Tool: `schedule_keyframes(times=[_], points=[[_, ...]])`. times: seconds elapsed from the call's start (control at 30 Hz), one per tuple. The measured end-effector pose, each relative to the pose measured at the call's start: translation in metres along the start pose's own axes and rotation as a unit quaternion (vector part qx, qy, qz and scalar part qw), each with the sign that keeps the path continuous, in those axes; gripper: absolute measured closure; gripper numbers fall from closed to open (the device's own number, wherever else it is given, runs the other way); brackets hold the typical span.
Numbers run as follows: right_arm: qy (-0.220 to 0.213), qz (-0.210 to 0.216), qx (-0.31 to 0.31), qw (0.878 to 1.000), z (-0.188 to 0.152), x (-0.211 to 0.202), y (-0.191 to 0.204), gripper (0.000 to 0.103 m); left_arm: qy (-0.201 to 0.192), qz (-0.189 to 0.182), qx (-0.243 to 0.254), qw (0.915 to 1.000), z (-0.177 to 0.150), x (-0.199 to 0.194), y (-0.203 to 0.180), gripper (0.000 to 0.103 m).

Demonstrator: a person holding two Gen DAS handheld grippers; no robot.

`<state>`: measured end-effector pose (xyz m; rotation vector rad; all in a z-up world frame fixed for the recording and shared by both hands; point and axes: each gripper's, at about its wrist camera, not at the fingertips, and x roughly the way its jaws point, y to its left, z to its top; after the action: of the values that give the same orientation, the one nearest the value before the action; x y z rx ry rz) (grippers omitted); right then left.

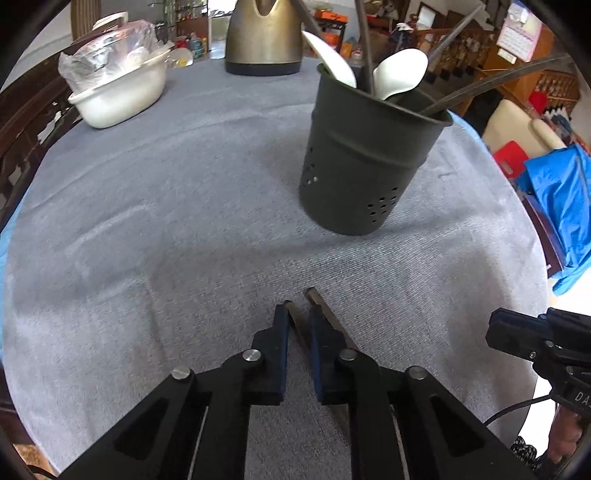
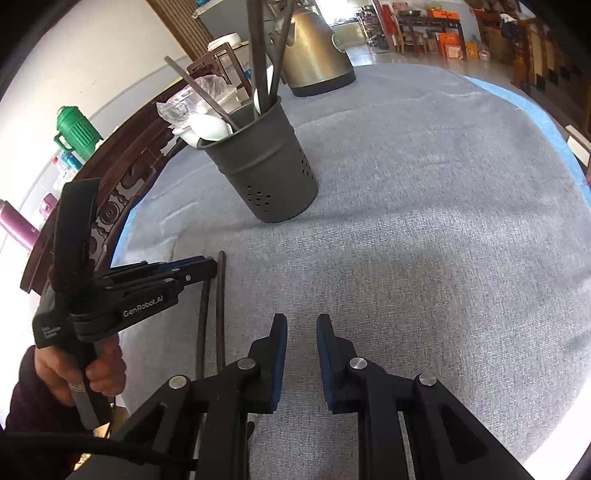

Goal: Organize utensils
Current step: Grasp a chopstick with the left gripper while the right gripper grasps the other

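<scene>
Left tongs: jaws drawn nearly together on a pair of dark chopsticks. One stick sits between the blue pads; the second runs along the outer face of the right-hand pad, and contact there is not clear. From the right wrist view the same pair lies flat on the grey cloth of the surface, near the cloth's left edge, with the left tongs at the far ends. Long axis of both sticks: roughly along the tongs' pointing line, far ends toward the utensil holder, the two slightly splayed at the near end. Count on the cloth: two chopsticks.

Right tongs: jaws a narrow gap apart, nothing between them, only bare cloth below. Seen at the right border of the left wrist view as well.

Utensil holder: dark cylinder with drain holes near its base, standing upright further toward the far edge, well apart from both tongs. Contents: two white spoons, bowls up, and several dark chopsticks leaning outward; exact count of these not readable, at least four.

A hand grips the left tongs' handle. Also on the surface at the far edge: one metal kettle and one white pot wrapped in clear plastic.
</scene>
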<state>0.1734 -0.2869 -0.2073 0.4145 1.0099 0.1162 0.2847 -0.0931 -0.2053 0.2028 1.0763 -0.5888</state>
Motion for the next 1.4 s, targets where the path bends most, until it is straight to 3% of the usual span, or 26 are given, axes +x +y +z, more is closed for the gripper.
schedule_keyframes(times=[0.13,0.27,0.3,0.37,0.4,0.6,0.77,0.9,1.0,1.07,1.13,1.27,1.4], points=[[0.009,0.002,-0.014,1.0,0.001,0.001,0.008,0.084,0.005,-0.015,0.022,0.9996,-0.002,0.0,0.014,0.093],[0.028,0.013,-0.037,0.999,0.004,0.011,0.023,0.084,0.015,-0.006,0.029,0.9995,-0.011,-0.009,0.027,0.09],[0.032,0.015,-0.044,0.998,0.005,0.014,0.029,0.084,0.017,-0.001,0.028,0.9995,-0.013,-0.011,0.029,0.087],[0.045,0.013,-0.063,0.997,0.009,0.022,0.041,0.084,0.022,0.004,0.022,0.9995,-0.018,-0.013,0.036,0.065],[0.05,0.011,-0.07,0.996,0.011,0.025,0.046,0.083,0.021,0.007,0.018,0.9996,-0.021,-0.016,0.035,0.062],[0.079,0.0,-0.089,0.993,0.03,0.048,0.067,0.081,0.023,-0.001,-0.001,0.9997,-0.034,-0.041,0.031,0.061],[0.102,-0.034,-0.077,0.991,0.05,0.069,0.07,0.081,0.044,-0.004,0.01,0.999,-0.036,-0.03,0.018,0.061],[0.146,-0.057,-0.043,0.987,0.06,0.091,0.068,0.081,0.053,-0.001,0.016,0.9985,-0.025,-0.015,0.008,0.061],[0.135,-0.089,-0.07,0.984,0.064,0.098,0.08,0.082,0.056,0.005,0.022,0.9982,-0.018,-0.008,0.004,0.067],[0.133,-0.111,-0.087,0.981,0.063,0.101,0.087,0.092,0.057,0.009,0.024,0.998,-0.013,-0.005,0.003,0.082],[0.127,-0.114,-0.102,0.98,0.06,0.101,0.089,0.094,0.06,0.001,0.019,0.998,-0.012,-0.004,0.005,0.092],[0.12,-0.084,-0.083,0.986,0.055,0.091,0.078,0.097,0.06,-0.006,0.007,0.9982,-0.012,-0.005,0.009,0.095],[0.069,-0.042,-0.079,0.994,0.053,0.058,0.071,0.097,0.035,-0.006,-0.01,0.9993,-0.012,-0.023,0.013,0.097]])
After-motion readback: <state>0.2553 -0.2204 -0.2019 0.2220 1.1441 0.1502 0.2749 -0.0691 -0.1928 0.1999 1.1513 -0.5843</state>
